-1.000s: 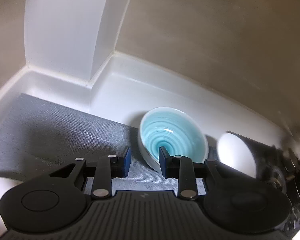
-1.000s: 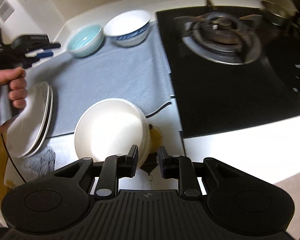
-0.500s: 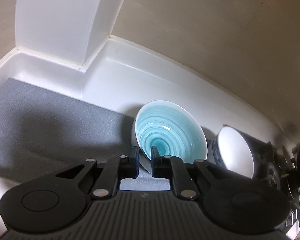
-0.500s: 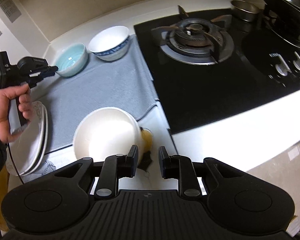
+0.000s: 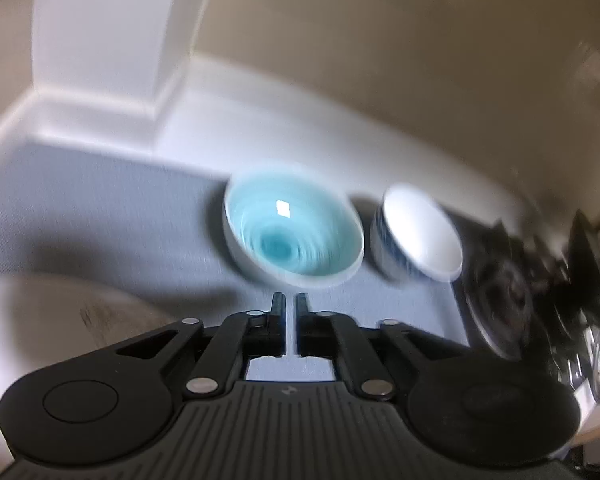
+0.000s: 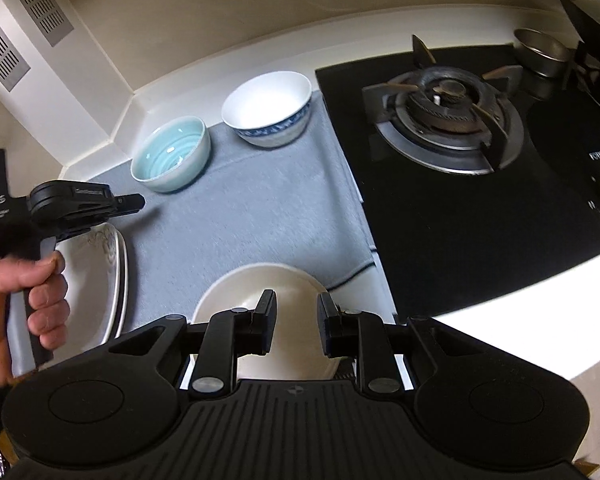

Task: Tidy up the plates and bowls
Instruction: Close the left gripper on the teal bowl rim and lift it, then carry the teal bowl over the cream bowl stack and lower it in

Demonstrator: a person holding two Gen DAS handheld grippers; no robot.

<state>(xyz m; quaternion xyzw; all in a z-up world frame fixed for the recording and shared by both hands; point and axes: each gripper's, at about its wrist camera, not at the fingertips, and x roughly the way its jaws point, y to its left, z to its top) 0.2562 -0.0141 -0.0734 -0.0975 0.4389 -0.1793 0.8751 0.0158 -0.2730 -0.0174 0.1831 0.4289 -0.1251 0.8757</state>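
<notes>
A teal bowl (image 5: 292, 232) (image 6: 172, 154) and a white bowl with a blue pattern (image 5: 420, 236) (image 6: 268, 108) stand side by side at the back of a grey mat (image 6: 260, 208). My left gripper (image 5: 290, 300) (image 6: 140, 202) hovers short of the teal bowl. Its jaws are opening from a narrow gap, with nothing between them. Under that gripper lie two stacked white plates (image 6: 100, 272) (image 5: 60, 320). My right gripper (image 6: 296, 308) stands open just above a cream bowl (image 6: 236, 292) at the mat's front edge, gripping nothing.
A black gas hob (image 6: 440, 120) fills the counter right of the mat, with a small steel pot (image 6: 540, 52) and a dark lid (image 6: 592, 12) behind it. A person's hand (image 6: 32, 300) holds the left gripper's handle. White wall corner behind the bowls.
The left gripper's jaws narrowed from wide apart to a slim gap, and it drew back from the teal bowl. The right gripper shifted so the cream bowl now lies under its fingers.
</notes>
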